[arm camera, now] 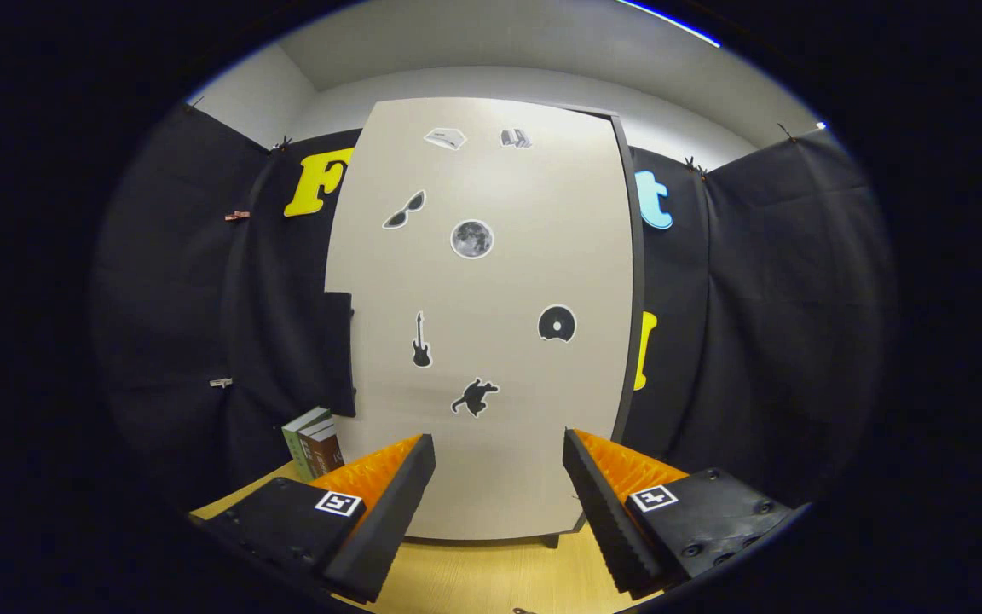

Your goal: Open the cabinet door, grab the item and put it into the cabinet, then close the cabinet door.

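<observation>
Ahead of the gripper (499, 477), just beyond its fingertips: cabinet (491, 460) with door (482, 281) seemingly shut, so judged at or near the start or the very end; cannot tell which. Fingers spread wide, nothing held. Left of cabinet, on the table (474, 580): books (314, 442), upright, likely the item to stow. Door flat, matte, pale laminate with dark edge, dotted with small cut-out stickers. Table light wood grain. Finger pads ridged

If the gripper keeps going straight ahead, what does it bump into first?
Most likely the cabinet door, which is shut. The open gripper points at its lower part, near the turtle sticker.
</observation>
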Action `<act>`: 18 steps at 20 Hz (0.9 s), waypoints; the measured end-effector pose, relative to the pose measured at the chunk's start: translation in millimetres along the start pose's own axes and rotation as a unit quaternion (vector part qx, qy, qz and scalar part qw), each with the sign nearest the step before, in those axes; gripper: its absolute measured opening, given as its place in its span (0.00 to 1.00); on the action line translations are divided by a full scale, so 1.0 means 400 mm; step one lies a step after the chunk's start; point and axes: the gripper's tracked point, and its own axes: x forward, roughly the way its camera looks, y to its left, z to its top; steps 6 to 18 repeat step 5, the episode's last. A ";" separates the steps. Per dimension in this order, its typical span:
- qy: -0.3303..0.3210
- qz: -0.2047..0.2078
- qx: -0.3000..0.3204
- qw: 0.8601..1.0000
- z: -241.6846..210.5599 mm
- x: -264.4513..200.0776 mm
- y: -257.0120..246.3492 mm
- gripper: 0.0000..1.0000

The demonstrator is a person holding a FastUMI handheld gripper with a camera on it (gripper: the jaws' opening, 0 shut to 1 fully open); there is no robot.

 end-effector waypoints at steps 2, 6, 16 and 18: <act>0.001 0.001 -0.002 1.000 -0.001 0.003 0.004 0.98; 0.008 0.004 0.002 1.000 -0.007 0.002 0.010 0.98; 0.008 0.004 0.002 1.000 -0.007 0.002 0.010 0.98; 0.008 0.004 0.002 1.000 -0.007 0.002 0.010 0.98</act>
